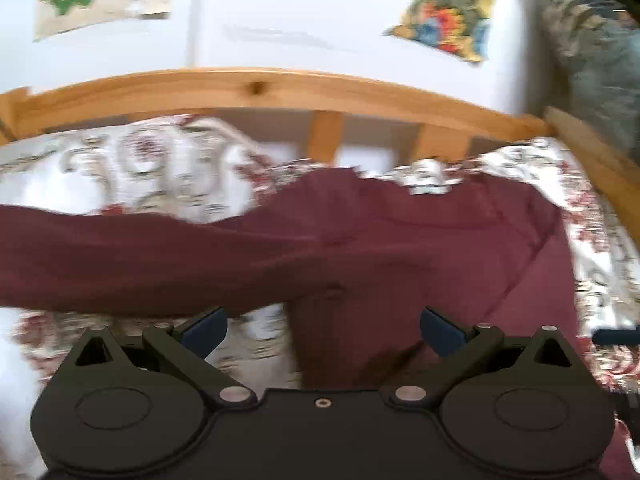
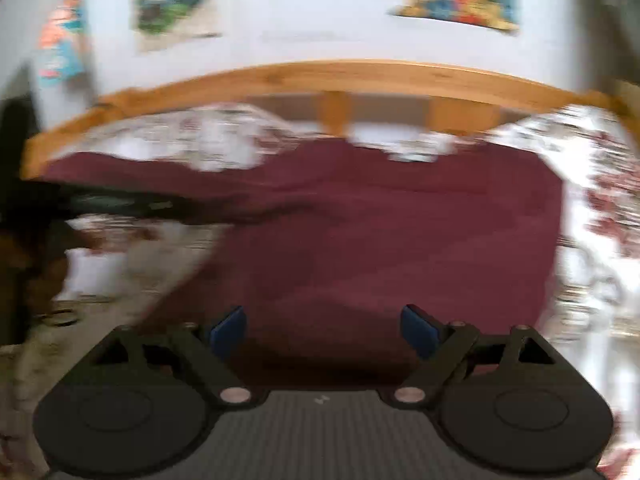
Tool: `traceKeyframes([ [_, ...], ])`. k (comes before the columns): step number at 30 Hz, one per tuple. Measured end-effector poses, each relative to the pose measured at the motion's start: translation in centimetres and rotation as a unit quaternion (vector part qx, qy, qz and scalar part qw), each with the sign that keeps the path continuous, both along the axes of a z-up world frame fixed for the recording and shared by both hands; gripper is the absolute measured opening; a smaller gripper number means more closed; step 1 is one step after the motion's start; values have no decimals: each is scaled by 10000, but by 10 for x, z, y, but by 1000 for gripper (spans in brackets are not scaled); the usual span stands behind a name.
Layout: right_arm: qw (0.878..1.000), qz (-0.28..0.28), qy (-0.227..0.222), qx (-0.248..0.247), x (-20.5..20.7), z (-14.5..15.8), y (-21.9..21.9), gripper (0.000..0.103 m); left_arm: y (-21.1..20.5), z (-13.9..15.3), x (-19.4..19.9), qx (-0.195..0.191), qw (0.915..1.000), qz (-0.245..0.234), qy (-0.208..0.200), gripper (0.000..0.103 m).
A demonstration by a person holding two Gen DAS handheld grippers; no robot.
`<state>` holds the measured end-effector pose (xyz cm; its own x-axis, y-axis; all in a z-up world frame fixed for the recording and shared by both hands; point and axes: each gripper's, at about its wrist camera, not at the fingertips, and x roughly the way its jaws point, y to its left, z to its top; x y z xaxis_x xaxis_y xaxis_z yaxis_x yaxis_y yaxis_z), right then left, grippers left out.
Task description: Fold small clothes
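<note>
A maroon long-sleeved top (image 1: 380,240) lies spread on a floral bedspread (image 1: 152,168). One sleeve stretches out to the left in the left wrist view. My left gripper (image 1: 324,330) is open just above the near part of the garment, blue pads wide apart and nothing between them. In the blurred right wrist view the same maroon top (image 2: 380,232) fills the middle. My right gripper (image 2: 324,330) hangs open over its near edge, with no cloth pinched between the blue pads.
A wooden bed rail (image 1: 260,88) with slats runs across the far side. Behind it is a white wall with colourful posters (image 1: 452,12). A dark shape, perhaps the other gripper (image 2: 120,204), shows at the left of the right wrist view.
</note>
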<state>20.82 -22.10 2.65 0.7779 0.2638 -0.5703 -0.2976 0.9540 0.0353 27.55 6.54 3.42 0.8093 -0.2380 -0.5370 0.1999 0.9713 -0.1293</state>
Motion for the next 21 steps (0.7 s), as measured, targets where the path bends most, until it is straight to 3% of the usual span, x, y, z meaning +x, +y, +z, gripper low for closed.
traceKeyframes([
  [3, 9976, -687, -99, -50, 20, 4, -40, 88, -21, -10, 6, 126, 9990, -393, -179, 102],
  [6, 9919, -1252, -213, 9, 47, 6, -79, 81, -42, -15, 15, 259, 9965, -779, -122, 102],
  [10, 9856, -1672, -206, 132, 90, 2, -118, 72, -65, -20, 20, 315, 9933, -1105, -85, 99],
  [13, 9825, -1820, -144, 364, 117, -6, -140, 58, -75, -25, 19, 417, 9930, -1103, -100, 83],
  [14, 9817, -1840, -120, 483, 122, -8, -144, 53, -77, -27, 18, 470, 9925, -1128, -42, 73],
  [16, 9802, -1841, -22, 729, 132, -13, -153, 28, -79, -32, 15, 521, 9910, -1231, 47, 62],
  [19, 9817, -1763, -90, 717, 133, -13, -152, 12, -76, -37, 1, 604, 9888, -1359, 120, 48],
  [21, 9833, -1705, -238, 586, 128, -10, -147, 9, -73, -41, -9, 675, 9879, -1384, 181, 37],
])
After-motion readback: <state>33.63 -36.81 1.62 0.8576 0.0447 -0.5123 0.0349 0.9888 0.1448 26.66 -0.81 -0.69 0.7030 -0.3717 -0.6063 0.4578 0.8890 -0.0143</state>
